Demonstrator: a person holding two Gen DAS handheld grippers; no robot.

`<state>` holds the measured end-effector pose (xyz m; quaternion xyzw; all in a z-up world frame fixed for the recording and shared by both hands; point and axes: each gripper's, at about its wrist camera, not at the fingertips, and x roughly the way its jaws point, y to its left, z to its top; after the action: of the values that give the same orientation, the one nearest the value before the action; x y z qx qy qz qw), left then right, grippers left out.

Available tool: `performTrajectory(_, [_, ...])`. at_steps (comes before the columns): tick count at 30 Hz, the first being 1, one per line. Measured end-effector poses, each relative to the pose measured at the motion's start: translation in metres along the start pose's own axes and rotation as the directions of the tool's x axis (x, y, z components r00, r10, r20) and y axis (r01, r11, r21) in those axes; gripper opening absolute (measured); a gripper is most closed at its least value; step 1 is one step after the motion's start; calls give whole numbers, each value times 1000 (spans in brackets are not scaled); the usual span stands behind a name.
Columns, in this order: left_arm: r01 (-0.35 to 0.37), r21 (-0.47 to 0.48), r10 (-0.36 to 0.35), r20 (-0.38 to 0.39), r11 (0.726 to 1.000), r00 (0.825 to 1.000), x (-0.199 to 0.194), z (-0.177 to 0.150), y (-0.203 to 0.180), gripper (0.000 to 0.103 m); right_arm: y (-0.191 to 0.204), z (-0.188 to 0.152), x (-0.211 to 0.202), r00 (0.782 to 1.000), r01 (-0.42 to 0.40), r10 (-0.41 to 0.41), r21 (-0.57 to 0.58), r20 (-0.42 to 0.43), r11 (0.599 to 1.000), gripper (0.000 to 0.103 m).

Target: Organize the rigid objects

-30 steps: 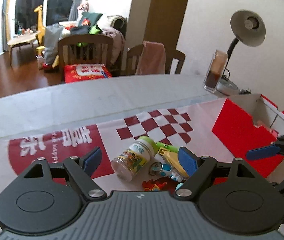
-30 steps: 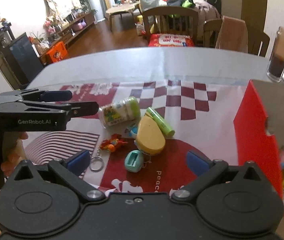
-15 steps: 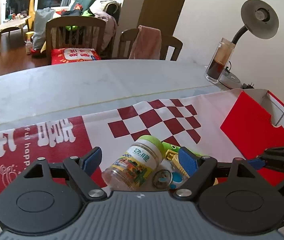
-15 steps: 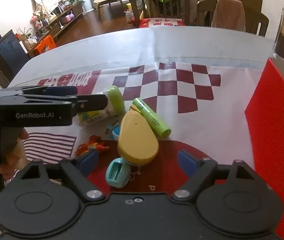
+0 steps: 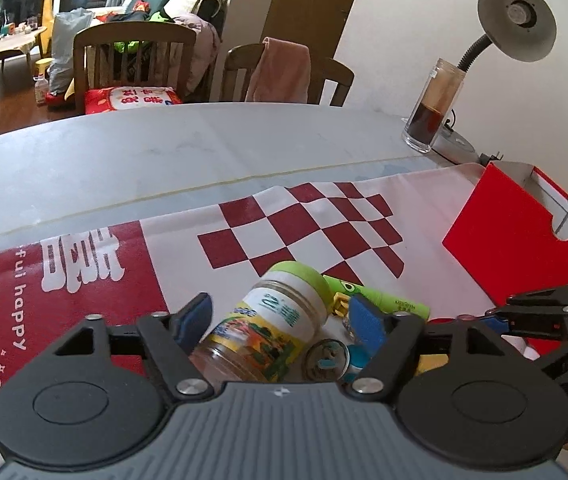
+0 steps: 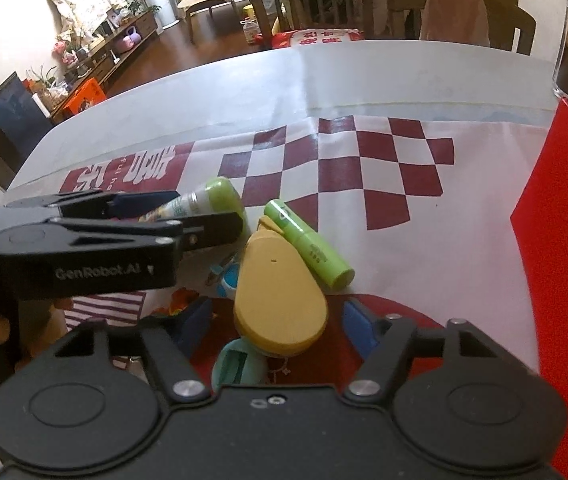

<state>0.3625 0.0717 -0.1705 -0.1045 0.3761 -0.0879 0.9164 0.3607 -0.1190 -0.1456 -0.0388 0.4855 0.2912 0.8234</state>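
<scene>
A clear jar with a green lid (image 5: pixel 272 328) lies on its side on the red-and-white cloth. My left gripper (image 5: pixel 280 320) is open, its blue pads on either side of the jar. My right gripper (image 6: pixel 278 326) is open around a yellow teardrop-shaped case (image 6: pixel 280 300). A green tube (image 6: pixel 309 246) lies beside the case, and a teal sharpener (image 6: pixel 238 366) sits just below it. The jar's lid (image 6: pixel 220 196) shows past the left gripper (image 6: pixel 172 220) in the right wrist view. A small round tin (image 5: pixel 325 358) lies by the jar.
An open red box (image 5: pixel 523 236) stands at the right on the cloth; its red wall (image 6: pixel 563 240) fills the right edge. A tall glass of dark liquid (image 5: pixel 431 120) and a desk lamp (image 5: pixel 515 24) stand at the far right. Chairs (image 5: pixel 136 60) line the table's far side.
Both grippers have moved forward and down: the left one now has the jar between its pads, the right one has the yellow case between its pads. Both stayed open.
</scene>
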Motion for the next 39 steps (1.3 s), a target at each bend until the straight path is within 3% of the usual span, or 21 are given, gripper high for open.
performTrajectory(1, [5,2,-5,-1,1000,1000,1,0,0,64,0,0,0,1000,1,-1,9,1,1000,65])
performTrajectory(6, [9,24,-9,11,1000,1000,-1,-2,-3,57,0,1,0,1000,18,-19,26,9,999,50])
performTrajectory(11, [-4,61,3,19,998,1000,-5,-2,-9,46,-2,0,-4,1000,13,-14,46,11,999,49])
performTrajectory(26, [-17,-101,20,28,995,999,-41,-9,14,43,-3,-15,-57,999,9,-13,72,48,997,49])
performTrajectory(39, [-32,-105,37,43,994,998,-105,-11,-9,40,-19,-15,-131,988,56,-64,58,142,997,50])
